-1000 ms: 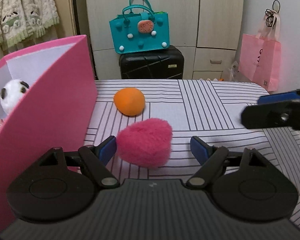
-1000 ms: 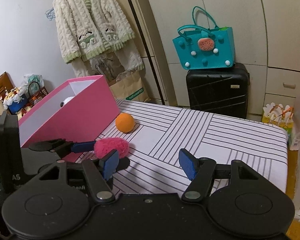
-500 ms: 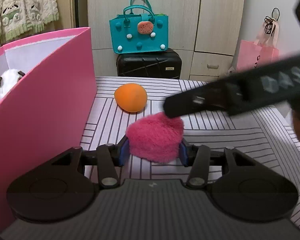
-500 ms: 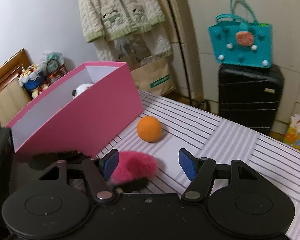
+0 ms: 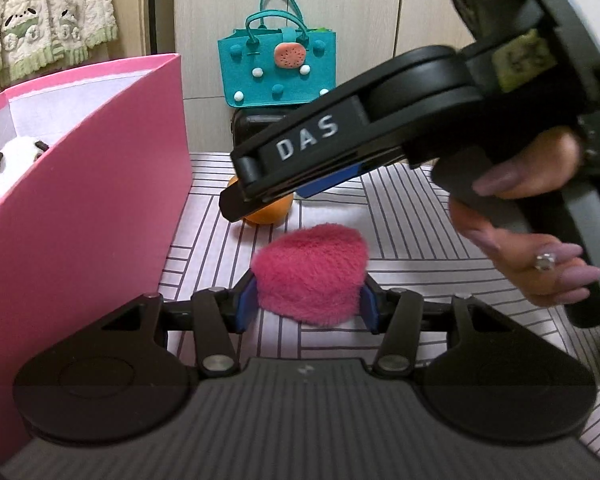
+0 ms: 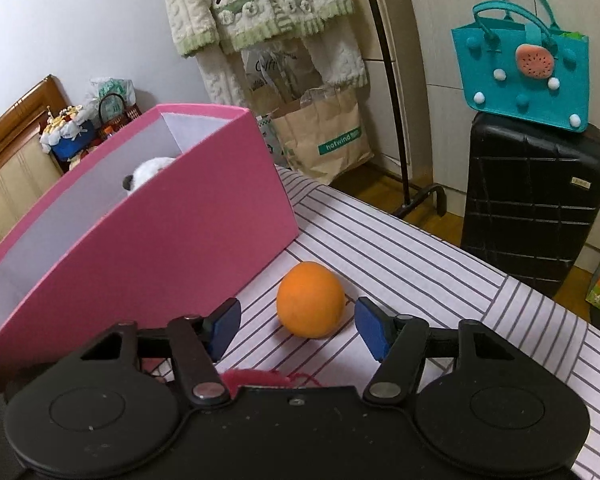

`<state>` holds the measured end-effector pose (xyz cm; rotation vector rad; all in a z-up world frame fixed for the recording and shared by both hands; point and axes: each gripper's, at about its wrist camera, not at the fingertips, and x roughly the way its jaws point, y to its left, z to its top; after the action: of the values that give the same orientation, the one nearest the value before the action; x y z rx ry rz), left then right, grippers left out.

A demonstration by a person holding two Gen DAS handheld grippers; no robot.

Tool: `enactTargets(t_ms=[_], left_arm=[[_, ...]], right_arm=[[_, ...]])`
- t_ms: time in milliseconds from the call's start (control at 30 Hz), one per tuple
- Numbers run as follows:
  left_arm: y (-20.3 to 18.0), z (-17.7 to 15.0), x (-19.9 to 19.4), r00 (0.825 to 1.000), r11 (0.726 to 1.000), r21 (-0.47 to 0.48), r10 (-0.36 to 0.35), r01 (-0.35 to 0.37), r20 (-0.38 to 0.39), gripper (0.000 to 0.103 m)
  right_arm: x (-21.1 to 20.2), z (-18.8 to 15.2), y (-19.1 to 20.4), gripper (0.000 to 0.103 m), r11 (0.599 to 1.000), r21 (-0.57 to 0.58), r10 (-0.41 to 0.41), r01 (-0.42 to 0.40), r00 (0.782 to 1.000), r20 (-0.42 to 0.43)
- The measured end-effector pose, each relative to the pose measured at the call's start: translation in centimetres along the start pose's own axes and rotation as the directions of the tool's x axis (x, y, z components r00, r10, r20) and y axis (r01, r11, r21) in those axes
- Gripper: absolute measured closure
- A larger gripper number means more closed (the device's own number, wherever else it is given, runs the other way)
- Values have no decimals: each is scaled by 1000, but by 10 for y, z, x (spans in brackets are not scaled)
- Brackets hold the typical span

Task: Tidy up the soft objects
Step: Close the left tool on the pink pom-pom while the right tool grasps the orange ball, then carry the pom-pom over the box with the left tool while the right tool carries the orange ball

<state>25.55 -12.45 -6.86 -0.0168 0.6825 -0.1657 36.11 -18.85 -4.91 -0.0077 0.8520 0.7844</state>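
Left gripper: the jaws have just been closing, and both blue pads now press into the sides of the pink plush heart. A second ago the heart lay loose between wide jaws; now it is grasped, apparently resting on the striped tabletop, just beside the pink box.

Right gripper: it has swung in from the right edge of the tabletop and now reaches across above the heart. Its jaws have just been closing a little, yet stand released, with gaps either side of the orange ball that lies between the pads. No contact visible.

Reading: both loose soft objects are now claimed or nearly so. The heart looks ready to lift into the box; the ball needs only a squeeze.

Containers: the pink box is open-topped with a white lining. Inside, a white plush panda shows over the wall; the rest of the interior is hidden. The teal felt bag sits on a black suitcase behind; its contents cannot be made out.
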Motion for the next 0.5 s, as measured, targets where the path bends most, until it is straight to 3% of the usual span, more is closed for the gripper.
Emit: enactTargets(t_ms=[67,167,500], left_arm=[[-1,0,0,1000,1000,3,1,-1,1,53],[-1,-1,0,1000,1000,0,1,-1,1,54],[-3,-3,-3,1000,1000,11,5,-5,8,56]], right_arm=[[2,0,-1,42,1000,1,-7,7,1000,0],[2,-1,-3,60,1000,10,-10,10,1000,2],[-26,-21,-6,62,996,65,-61,59,998,32]])
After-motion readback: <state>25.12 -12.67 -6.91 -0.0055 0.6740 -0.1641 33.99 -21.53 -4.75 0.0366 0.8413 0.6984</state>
